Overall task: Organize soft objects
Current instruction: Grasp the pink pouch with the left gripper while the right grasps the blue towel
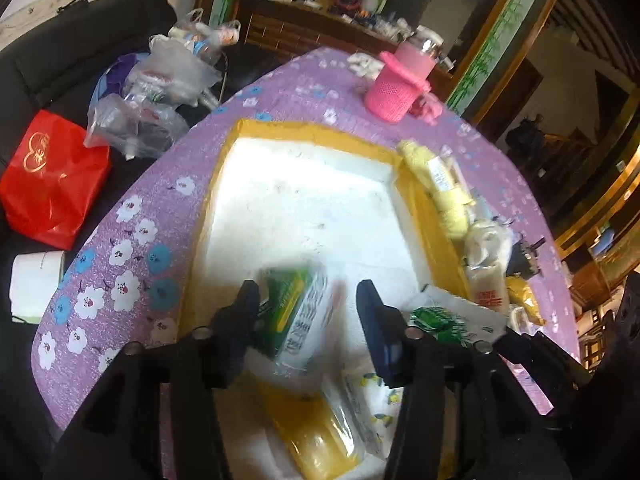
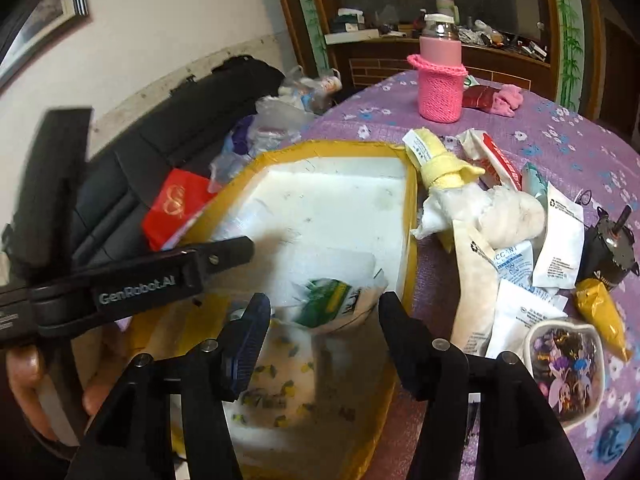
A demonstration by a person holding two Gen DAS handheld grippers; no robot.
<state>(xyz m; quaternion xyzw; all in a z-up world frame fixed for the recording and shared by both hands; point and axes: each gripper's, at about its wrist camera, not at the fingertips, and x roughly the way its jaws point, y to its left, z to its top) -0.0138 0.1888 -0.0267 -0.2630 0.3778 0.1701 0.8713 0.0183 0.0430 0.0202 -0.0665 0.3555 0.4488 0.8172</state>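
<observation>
I have both tools over the white box with the yellow rim on the purple tabletop. My left tool is spread open; a green-and-white pack shows blurred between its fingers, and I cannot tell whether they touch it. My right tool is open too, gripping nothing, above a green-printed bag in the box. More soft packets and a yellow cloth lie in a heap just beside the box.

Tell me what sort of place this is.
Most likely a lived-in home living or dining room: a round table with a purple floral tablecloth, a dark sofa beside it, and a cluttered wooden sideboard behind.
</observation>
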